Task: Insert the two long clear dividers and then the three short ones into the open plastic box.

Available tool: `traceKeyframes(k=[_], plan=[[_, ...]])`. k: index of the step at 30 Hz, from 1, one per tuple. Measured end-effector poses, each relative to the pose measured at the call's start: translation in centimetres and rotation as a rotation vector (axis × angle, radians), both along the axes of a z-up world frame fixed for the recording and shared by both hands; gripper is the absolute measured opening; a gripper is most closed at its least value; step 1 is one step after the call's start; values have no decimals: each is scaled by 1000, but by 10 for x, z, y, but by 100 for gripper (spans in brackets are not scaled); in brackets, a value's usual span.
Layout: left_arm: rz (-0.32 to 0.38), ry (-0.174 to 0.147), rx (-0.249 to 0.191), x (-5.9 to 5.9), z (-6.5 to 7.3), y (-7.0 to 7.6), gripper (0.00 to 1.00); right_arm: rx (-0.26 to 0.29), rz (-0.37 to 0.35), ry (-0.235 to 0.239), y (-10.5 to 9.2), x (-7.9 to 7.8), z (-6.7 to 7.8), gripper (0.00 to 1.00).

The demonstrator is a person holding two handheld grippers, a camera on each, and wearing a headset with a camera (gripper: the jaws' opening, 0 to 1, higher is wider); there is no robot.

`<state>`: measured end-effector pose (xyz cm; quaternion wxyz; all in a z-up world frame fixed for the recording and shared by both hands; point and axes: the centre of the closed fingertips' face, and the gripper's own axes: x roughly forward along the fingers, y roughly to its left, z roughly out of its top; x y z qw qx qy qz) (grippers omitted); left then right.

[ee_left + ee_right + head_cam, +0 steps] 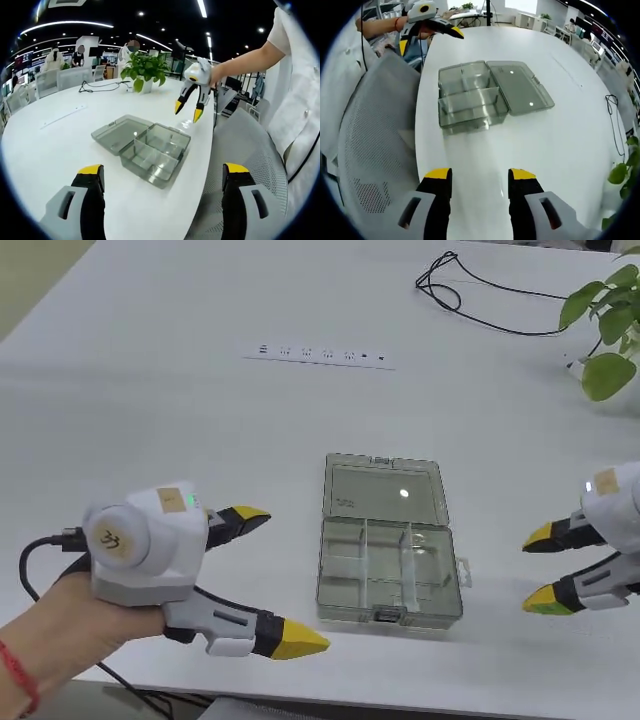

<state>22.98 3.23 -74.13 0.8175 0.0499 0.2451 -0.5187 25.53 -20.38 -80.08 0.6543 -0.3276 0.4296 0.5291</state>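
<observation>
Box (338, 582) lies between left fingers (298, 642) and right fingers (545, 598).

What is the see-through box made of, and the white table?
The box looks like clear, smoky-grey hard plastic: you can see the table through its open lid, and a light glints on it. The table looks like smooth white laminate or painted board, faintly shiny; I can't tell which.
</observation>
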Motion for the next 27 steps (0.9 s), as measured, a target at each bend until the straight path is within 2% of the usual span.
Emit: traceKeyframes(k=[2,11,21,24,26,27], plan=[[-2,2,-2,0,0,0,100,-39,16,-2,-10,-1,-9,46],[-10,7,-1,0,0,-1,100,-124,63,7,-27,-1,-32,46],[-11,11,1,0,0,-1,100,-157,89,8,-33,3,-44,43],[-8,11,-2,1,0,0,100,-184,122,-1,-34,1,-48,42],[-8,10,-3,1,1,0,99,-183,137,-7,-33,1,-47,41],[-7,10,-3,2,0,0,99,-184,122,-5,-34,2,-47,41]])
